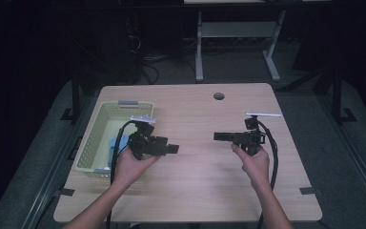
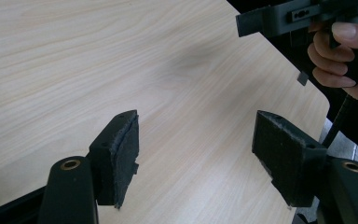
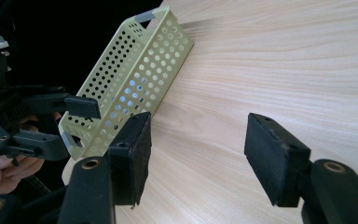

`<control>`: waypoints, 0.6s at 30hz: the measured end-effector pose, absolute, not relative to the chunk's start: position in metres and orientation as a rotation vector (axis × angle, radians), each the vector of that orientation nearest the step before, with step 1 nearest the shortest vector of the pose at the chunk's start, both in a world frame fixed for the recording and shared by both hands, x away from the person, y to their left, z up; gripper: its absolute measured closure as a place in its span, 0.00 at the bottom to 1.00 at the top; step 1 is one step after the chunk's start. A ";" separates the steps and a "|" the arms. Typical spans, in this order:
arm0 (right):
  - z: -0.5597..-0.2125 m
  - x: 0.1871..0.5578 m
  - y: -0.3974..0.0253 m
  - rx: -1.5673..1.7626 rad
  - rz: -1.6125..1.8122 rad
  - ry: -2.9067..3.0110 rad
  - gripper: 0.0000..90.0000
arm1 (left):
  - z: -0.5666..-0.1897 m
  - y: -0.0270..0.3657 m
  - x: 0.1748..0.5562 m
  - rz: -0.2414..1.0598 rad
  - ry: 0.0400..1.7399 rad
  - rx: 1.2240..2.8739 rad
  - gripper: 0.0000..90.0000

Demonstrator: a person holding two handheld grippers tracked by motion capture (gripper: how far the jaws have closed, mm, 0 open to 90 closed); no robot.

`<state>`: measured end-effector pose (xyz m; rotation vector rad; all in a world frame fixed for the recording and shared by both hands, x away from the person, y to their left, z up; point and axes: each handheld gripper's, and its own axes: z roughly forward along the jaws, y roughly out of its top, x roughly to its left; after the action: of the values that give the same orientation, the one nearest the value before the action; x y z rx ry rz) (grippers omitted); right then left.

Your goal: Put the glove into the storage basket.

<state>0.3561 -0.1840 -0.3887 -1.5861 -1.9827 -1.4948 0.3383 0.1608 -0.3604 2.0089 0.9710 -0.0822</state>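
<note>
A person holds both grippers above the wooden table (image 1: 205,181), tips facing each other across its middle. My left gripper (image 1: 173,149) (image 2: 200,158) is open, with bare tabletop between its pads. My right gripper (image 1: 218,136) (image 3: 203,156) is open too and holds nothing. In the left gripper view, the right gripper (image 2: 265,21) and the hand (image 2: 345,51) holding it hang at the top right. The right gripper view has the left gripper (image 3: 51,126) at its left edge. A pale green perforated basket (image 1: 91,138) (image 3: 135,79) stands at the table's left side with something blue (image 1: 113,145) inside.
A round cable hole (image 1: 218,96) sits near the table's far edge. Dark tape tabs mark the near corners (image 1: 310,191). Behind the table stands the white frame of another desk (image 1: 199,52), with cables on the floor. Cables trail from both grippers toward the person.
</note>
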 end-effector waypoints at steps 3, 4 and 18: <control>-0.389 0.355 -0.188 -1.587 -1.506 -1.980 0.44 | -0.361 0.157 0.338 -0.088 0.966 2.008 0.35; -0.390 0.354 -0.190 -1.590 -1.505 -1.982 0.44 | -0.362 0.156 0.338 -0.092 0.961 2.010 0.34; -0.397 0.347 -0.211 -1.645 -1.506 -1.965 0.40 | -0.373 0.131 0.330 -0.135 0.905 2.058 0.28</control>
<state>0.3470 -0.2113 -0.3972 -1.6447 -1.9653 -1.5059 0.3302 0.1309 -0.3732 2.0575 0.9055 -0.1351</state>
